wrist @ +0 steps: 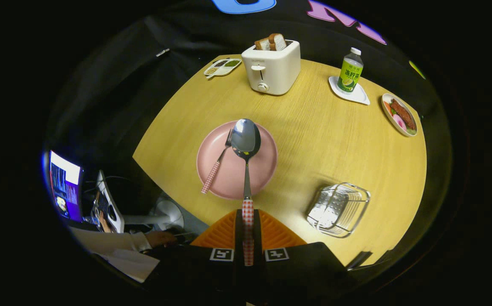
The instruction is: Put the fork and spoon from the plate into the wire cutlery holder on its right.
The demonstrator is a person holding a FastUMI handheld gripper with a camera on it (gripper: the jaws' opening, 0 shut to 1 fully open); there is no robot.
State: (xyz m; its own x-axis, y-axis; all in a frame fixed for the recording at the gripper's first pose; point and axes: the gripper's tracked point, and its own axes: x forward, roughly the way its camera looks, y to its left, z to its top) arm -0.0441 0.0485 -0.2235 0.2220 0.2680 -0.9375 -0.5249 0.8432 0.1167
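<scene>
The hand-held gripper [248,231] is holding the spoon [246,140] by its red-and-white checked handle, with both orange ribbed fingers [224,233] pressing in on it from either side so that almost no gap is showing between them. The spoon is sticking straight out ahead of the fingers, its thin metal neck and shiny bowl hanging over the pink plate [263,170], and whether the bowl is touching the plate or floating above it cannot be told from this angle. The fork [216,163] is lying on the plate just beside the spoon on the left, its tines pointing away toward the far side and its pink checked handle sticking out past the near left rim. The wire cutlery holder [339,208] is sitting on the wooden counter [314,140] to the right of the plate, apart from it and nearer the fingers' end of the counter, and it is looking empty. Farther back, beyond the plate, a white toaster [271,68] is standing with two slices of bread [270,42] poking out of the top. A small divided dish [222,67] is resting to its left. A bottle with a green label [350,72] is standing on a white coaster [352,94] to the right, and a plate of food [400,115] is sitting near the counter's far right edge. Off the counter to the left, a lit screen [64,185] is glowing, and a person's sleeve and hand [135,242] are showing near it.
</scene>
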